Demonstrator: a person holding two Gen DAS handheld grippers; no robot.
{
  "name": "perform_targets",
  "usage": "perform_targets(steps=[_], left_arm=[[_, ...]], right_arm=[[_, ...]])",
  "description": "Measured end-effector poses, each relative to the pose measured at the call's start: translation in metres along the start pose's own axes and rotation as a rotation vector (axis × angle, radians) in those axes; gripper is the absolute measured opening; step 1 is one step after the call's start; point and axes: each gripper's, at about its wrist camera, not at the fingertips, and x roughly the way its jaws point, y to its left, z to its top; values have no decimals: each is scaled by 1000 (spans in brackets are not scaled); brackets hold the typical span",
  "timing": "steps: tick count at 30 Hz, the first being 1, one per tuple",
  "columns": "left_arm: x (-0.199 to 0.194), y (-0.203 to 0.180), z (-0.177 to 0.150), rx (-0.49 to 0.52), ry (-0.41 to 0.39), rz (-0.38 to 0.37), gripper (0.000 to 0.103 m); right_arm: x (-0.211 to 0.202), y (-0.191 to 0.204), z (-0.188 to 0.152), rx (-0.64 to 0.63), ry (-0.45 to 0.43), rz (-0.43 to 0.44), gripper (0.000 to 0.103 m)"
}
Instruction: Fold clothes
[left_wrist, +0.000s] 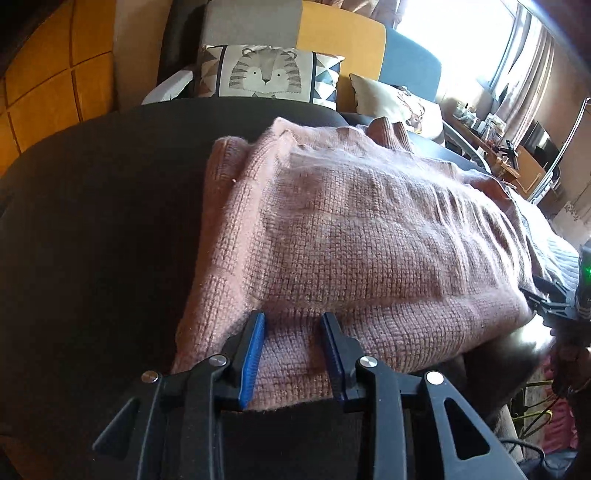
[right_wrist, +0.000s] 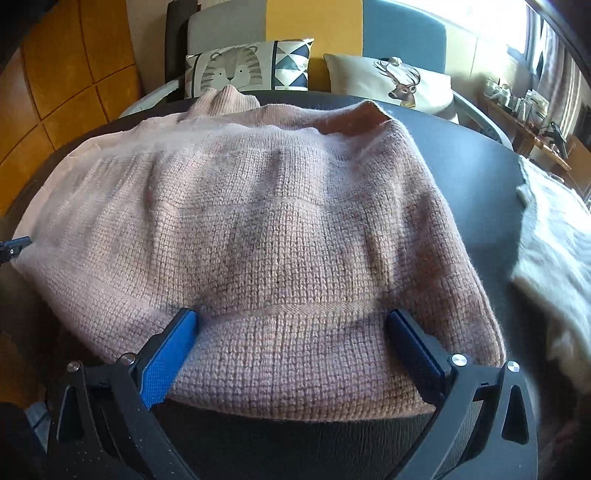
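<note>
Pink knit sweater (left_wrist: 369, 229) looks soft, thick and floppy; likely light to medium weight, no stiffness, so it should sag and drape off any single hold. Fuzzy yarn should give the blue pads decent friction, with little slip risk. Not fragile, though loose knit could snag or stretch if pulled hard. Best hold, by my read: the near hem edge, one point toward each side, pinching all the layers together so the fold lifts evenly.

Sweater lies on the dark round surface (left_wrist: 92, 221), spread ahead of both tongs, near hem right at the fingertips and overhanging the surface edge slightly.

Left tongs (left_wrist: 293, 321): jaws apart, moderate gap, straddling the near hem toward its left corner; fabric sits between the pads, but no pinch is visible.

Right tongs (right_wrist: 291, 321): jaws wide apart, hem band bulging between them, pads not pressing.

Looks: dusty pink, chunky stitch, faint block pattern, ribbed hem. Appears already folded at least once, with doubled layers showing along the left side. Ribbed collar or cuff pokes out at the far edge. White fluffy garment (right_wrist: 554, 251) lies off to the right of the right tongs.
</note>
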Motion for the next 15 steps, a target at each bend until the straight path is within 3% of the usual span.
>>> perform_targets(steps=[10,15], left_arm=[[-29,-5,-37,13,40,-20,32],[-41,0,-11,-47,30,2,32]], right_arm=[[-27,9,-44,11,12,-10,103],[-24,5,-29,25,70,7,103]])
